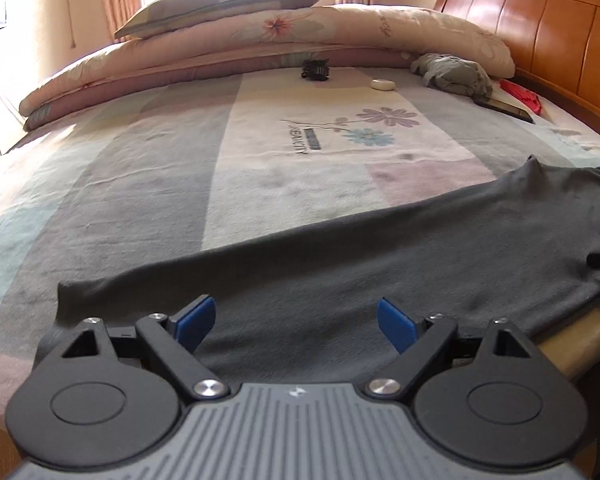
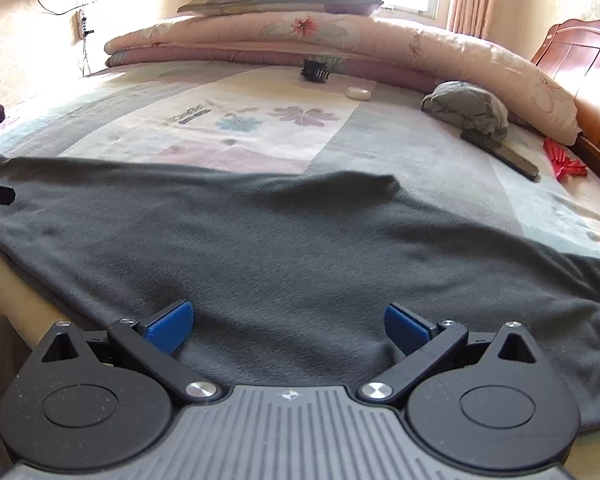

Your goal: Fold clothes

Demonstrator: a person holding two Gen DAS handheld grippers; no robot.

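Dark grey knit cloth, a soft garment (image 1: 340,248) spread flat, lies along the near edge of the pastel patchwork bed sheet (image 1: 172,184), its long axis running side to side in front of both tools. The left gripper (image 1: 296,322) hovers over the garment's left end, blue pads wide apart and holding nothing; the right gripper (image 2: 288,326) sits over its right part, likewise spread and empty. Each is directly above the near hem, so the cloth lies just ahead of and beneath both. A raised ripple (image 2: 340,184) marks the garment's far edge. Whether this is a flat spread awaiting a fold or one already doubled over, I cannot tell.

Well beyond the garment lie a crumpled olive cloth (image 2: 468,114), a small white oval case (image 2: 358,93), a black clip (image 2: 315,70), a red fan (image 2: 564,164) and stacked pink quilts (image 2: 300,36); none of these blocks the way.
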